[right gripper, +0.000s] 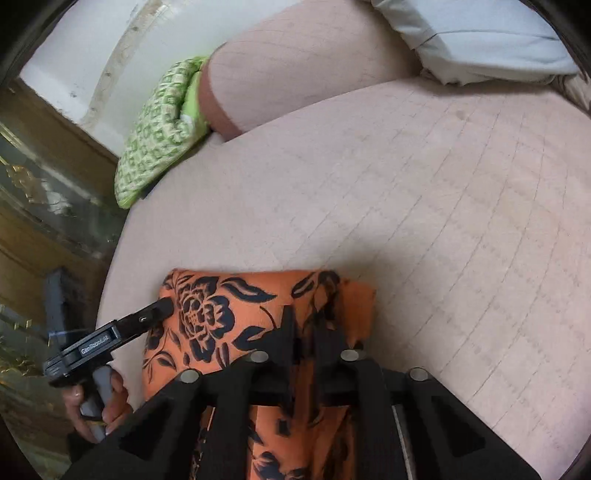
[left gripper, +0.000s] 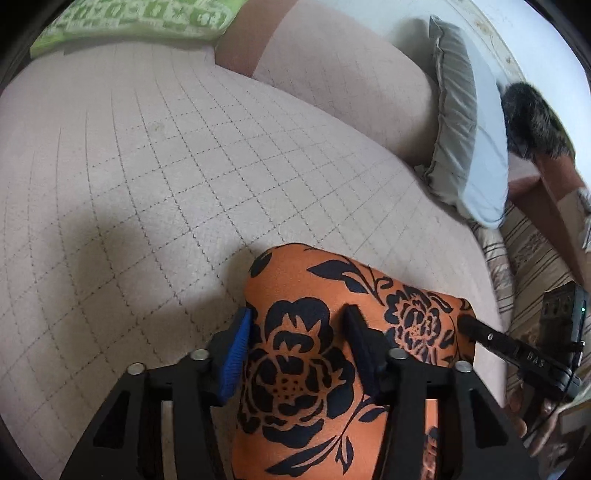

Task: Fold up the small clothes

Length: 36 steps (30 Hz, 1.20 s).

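Observation:
An orange cloth (left gripper: 295, 373) with black flowers lies on the beige quilted bed (left gripper: 147, 166), near its front edge. In the left wrist view my left gripper (left gripper: 298, 314) stands partly open astride the cloth; its blue pad (left gripper: 236, 350) sits at the cloth's left edge. In the right wrist view my right gripper (right gripper: 303, 317) is shut on the orange cloth (right gripper: 221, 314), and a small flap sticks up to its right. The right gripper's finger (left gripper: 467, 325) meets the cloth's right edge. The left gripper's finger (right gripper: 160, 308) rests on its left edge.
A green patterned pillow (left gripper: 129, 22) (right gripper: 159, 129), a beige bolster (left gripper: 351, 81) and a grey-blue pillow (left gripper: 465, 140) (right gripper: 480, 40) line the far side of the bed. A wooden glass cabinet (right gripper: 44, 184) stands left, and a striped rug (left gripper: 532, 258) lies right.

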Each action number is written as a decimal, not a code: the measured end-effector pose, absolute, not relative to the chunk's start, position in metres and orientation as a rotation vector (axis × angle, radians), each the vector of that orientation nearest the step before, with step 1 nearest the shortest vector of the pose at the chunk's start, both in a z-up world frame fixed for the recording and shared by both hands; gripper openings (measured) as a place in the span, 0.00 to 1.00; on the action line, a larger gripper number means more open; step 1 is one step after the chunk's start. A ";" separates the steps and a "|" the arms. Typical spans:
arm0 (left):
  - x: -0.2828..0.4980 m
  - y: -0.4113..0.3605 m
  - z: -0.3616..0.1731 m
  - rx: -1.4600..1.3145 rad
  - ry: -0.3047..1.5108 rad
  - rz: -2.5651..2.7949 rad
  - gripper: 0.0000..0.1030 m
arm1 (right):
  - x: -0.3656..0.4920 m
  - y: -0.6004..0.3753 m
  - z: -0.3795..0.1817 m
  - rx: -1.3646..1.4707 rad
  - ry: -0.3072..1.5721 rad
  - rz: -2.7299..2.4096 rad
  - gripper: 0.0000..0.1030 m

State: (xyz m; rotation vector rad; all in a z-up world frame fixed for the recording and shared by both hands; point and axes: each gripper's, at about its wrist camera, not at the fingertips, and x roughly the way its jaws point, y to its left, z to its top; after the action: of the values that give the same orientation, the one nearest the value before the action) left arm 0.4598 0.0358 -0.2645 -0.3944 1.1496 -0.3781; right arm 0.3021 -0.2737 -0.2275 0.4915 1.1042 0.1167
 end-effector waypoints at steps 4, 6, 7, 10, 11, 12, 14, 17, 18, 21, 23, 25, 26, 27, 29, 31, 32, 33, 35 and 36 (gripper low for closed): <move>0.461 0.041 -0.256 -0.374 1.127 -0.417 0.21 | 0.303 -0.286 -0.196 0.534 1.005 0.143 0.04; 0.461 0.039 -0.254 -0.352 1.112 -0.397 0.19 | 0.305 -0.282 -0.187 0.487 0.975 0.131 0.04; 0.463 0.038 -0.257 -0.347 1.113 -0.381 0.20 | 0.307 -0.281 -0.187 0.474 0.972 0.126 0.04; 0.457 0.032 -0.262 -0.275 1.098 -0.347 0.34 | 0.321 -0.282 -0.227 0.428 1.075 0.054 0.09; 0.455 0.030 -0.262 -0.256 1.102 -0.340 0.37 | 0.322 -0.284 -0.252 0.438 1.158 0.024 0.12; 0.450 0.030 -0.257 -0.252 1.108 -0.343 0.37 | 0.320 -0.285 -0.258 0.452 1.178 0.004 0.23; 0.438 0.034 -0.244 -0.247 1.096 -0.364 0.42 | 0.296 -0.287 -0.241 0.489 1.108 -0.027 0.32; 0.407 0.049 -0.228 -0.236 1.052 -0.335 0.55 | 0.256 -0.289 -0.206 0.540 1.017 -0.029 0.61; 0.397 0.052 -0.227 -0.229 1.055 -0.335 0.55 | 0.244 -0.288 -0.201 0.559 1.006 -0.023 0.61; 0.363 0.059 -0.236 -0.233 1.086 -0.315 0.55 | 0.207 -0.278 -0.199 0.616 1.020 0.032 0.61; 0.344 0.064 -0.252 -0.271 1.119 -0.306 0.55 | 0.184 -0.270 -0.211 0.626 1.063 0.035 0.60; 0.335 0.065 -0.261 -0.287 1.166 -0.279 0.53 | 0.169 -0.264 -0.220 0.628 1.102 0.028 0.49; 0.334 0.064 -0.260 -0.287 1.174 -0.285 0.53 | 0.162 -0.260 -0.224 0.627 1.115 0.028 0.45; 0.331 0.065 -0.255 -0.286 1.143 -0.299 0.53 | 0.158 -0.253 -0.228 0.609 1.133 0.036 0.39; 0.328 0.064 -0.255 -0.279 1.148 -0.295 0.53 | 0.159 -0.241 -0.231 0.545 1.158 0.046 0.32; 0.327 0.061 -0.268 -0.299 1.217 -0.339 0.50 | 0.164 -0.231 -0.233 0.507 1.186 0.036 0.05; 0.323 0.058 -0.269 -0.297 1.238 -0.344 0.44 | 0.162 -0.227 -0.231 0.480 1.195 0.012 0.05; 0.323 0.057 -0.271 -0.289 1.237 -0.349 0.43 | 0.162 -0.225 -0.226 0.447 1.190 -0.008 0.05; 0.323 0.054 -0.269 -0.282 1.221 -0.362 0.43 | 0.151 -0.228 -0.215 0.409 1.169 -0.069 0.04; 0.321 0.053 -0.269 -0.272 1.214 -0.367 0.43 | 0.148 -0.230 -0.213 0.416 1.165 -0.078 0.04</move>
State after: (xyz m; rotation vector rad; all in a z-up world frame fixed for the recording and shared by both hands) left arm 0.3215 0.0530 -0.2690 -0.2718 1.2135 -0.3673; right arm 0.1479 -0.2300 -0.2130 0.4163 1.1655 -0.0784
